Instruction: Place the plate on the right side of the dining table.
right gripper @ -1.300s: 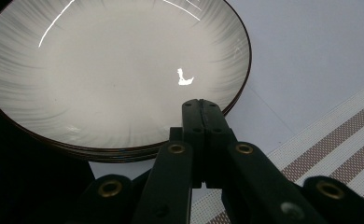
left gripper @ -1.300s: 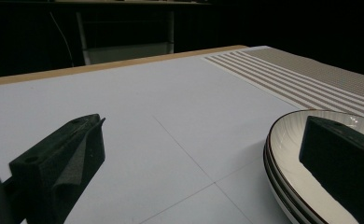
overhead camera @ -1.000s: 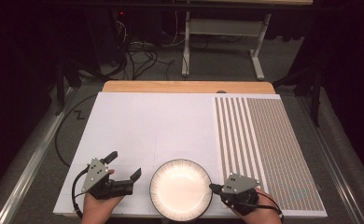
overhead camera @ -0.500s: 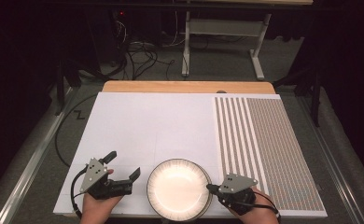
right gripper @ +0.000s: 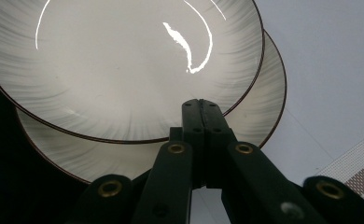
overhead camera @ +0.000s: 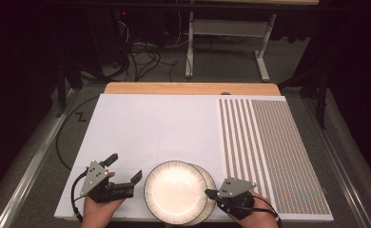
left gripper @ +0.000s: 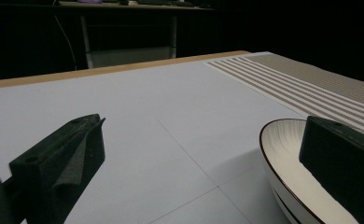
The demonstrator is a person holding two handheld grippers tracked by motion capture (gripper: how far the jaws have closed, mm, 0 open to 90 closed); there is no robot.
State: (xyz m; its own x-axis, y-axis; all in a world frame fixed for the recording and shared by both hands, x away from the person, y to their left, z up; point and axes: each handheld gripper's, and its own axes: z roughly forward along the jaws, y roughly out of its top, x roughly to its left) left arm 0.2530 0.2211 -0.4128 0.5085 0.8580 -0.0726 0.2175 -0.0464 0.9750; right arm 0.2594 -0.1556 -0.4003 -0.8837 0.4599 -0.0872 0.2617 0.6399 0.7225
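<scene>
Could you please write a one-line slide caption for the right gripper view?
Right gripper, jaws closed, at the rim of the upper plate, which sits offset on a second plate.

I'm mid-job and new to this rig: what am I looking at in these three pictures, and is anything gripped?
No robot here: a person holds a two-jaw gripper in each hand. The high view looks down on the table; the other two cameras ride on the grippers. Two stacked plates lie at the near edge, the top plate shifted left over the bottom plate. A striped mat lies to the right. The right gripper has its jaws together at the top plate's rim; whether they pinch it I cannot tell. The left gripper is open, beside the plates, holding nothing.
</scene>
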